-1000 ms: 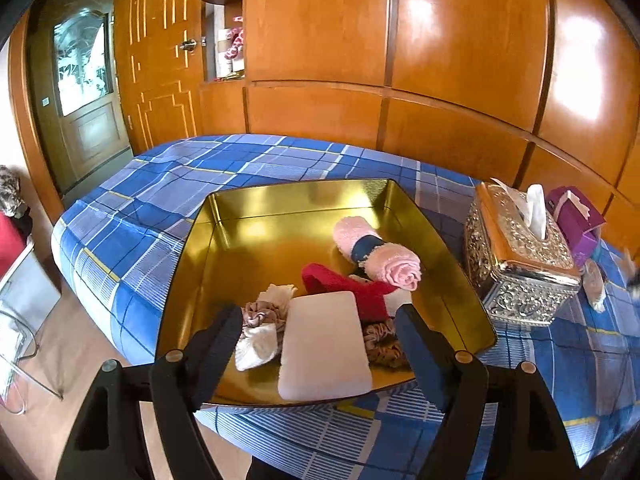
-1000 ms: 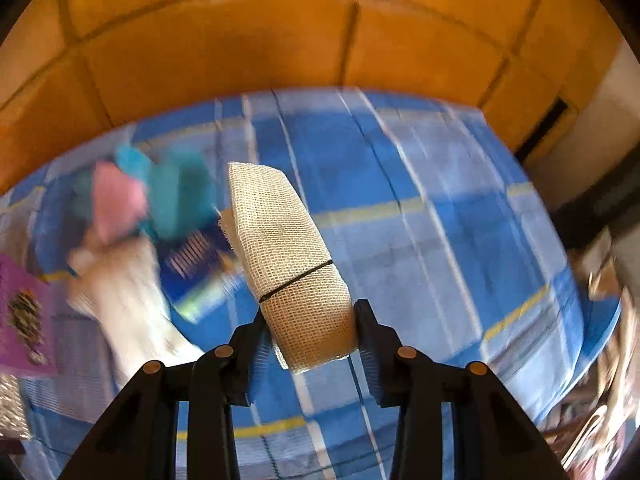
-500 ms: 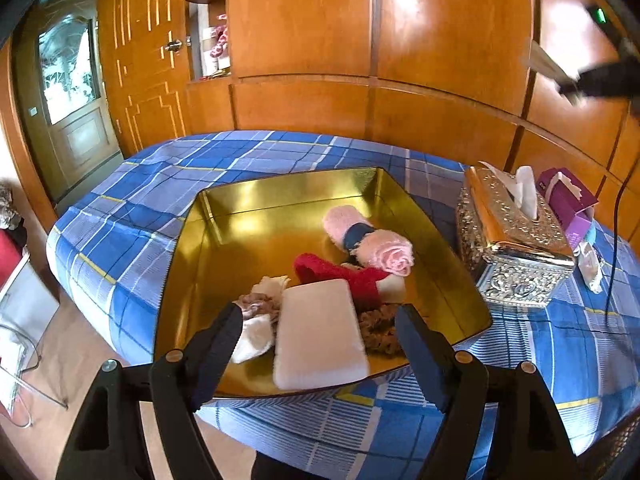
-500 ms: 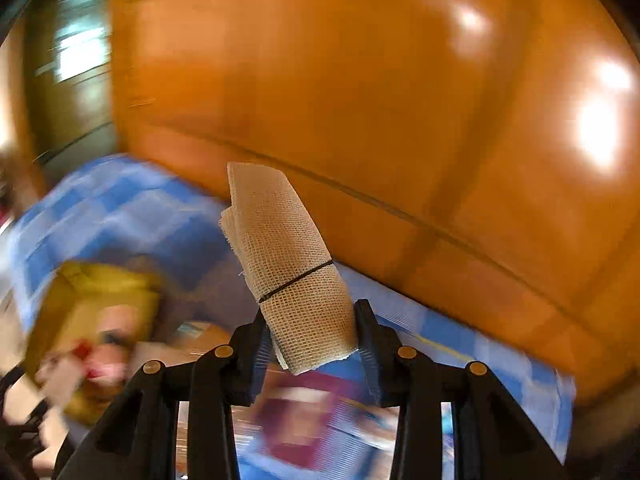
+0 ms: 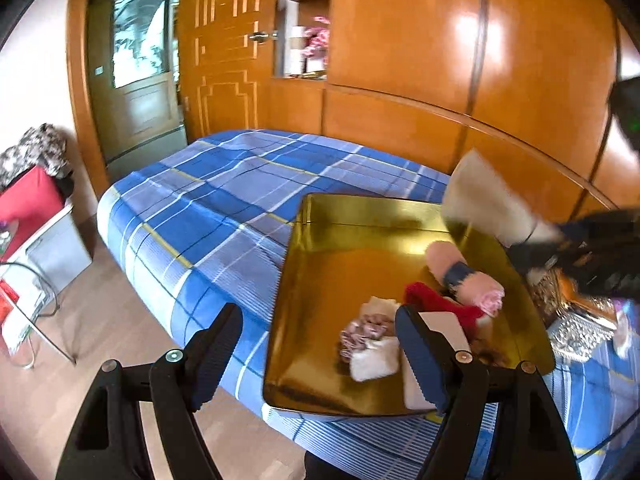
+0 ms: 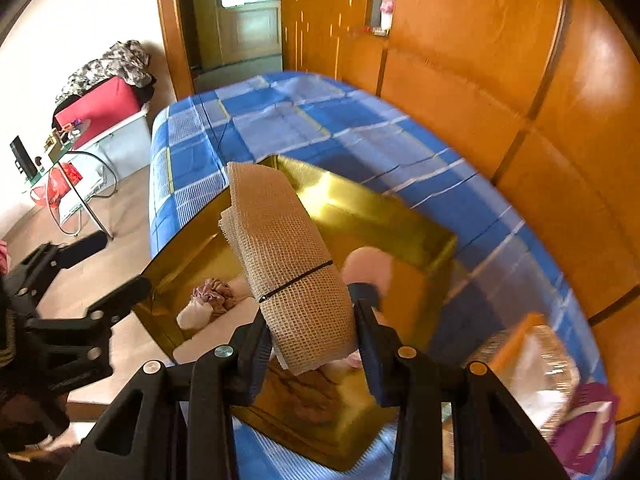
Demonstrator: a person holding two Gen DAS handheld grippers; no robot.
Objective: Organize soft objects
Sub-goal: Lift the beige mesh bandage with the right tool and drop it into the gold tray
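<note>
A gold tray (image 5: 340,272) sits on the blue plaid table (image 5: 208,216). In it lie a pink rolled towel (image 5: 468,280) with a dark band, a red cloth (image 5: 436,304), a white pad (image 5: 444,328), a scrunchie (image 5: 360,336) and a white cloth (image 5: 376,364). My right gripper (image 6: 312,344) is shut on a beige mesh cloth roll (image 6: 288,264) bound by a black band, hovering over the tray (image 6: 360,204). My left gripper (image 5: 320,352) stands open and holds nothing at the tray's near left corner; the right wrist view also shows this left gripper (image 6: 122,260).
A silver tissue box (image 5: 580,328) and a purple pack (image 6: 592,420) stand right of the tray. Wooden wall panels (image 5: 400,80) run behind the table. Left of the table are the floor, a glass side table (image 6: 72,160) and a red box (image 5: 28,204).
The right gripper has swung with the beige roll from the table's far right to above the gold tray. The left gripper has shifted left, so the tray now lies to its right.
</note>
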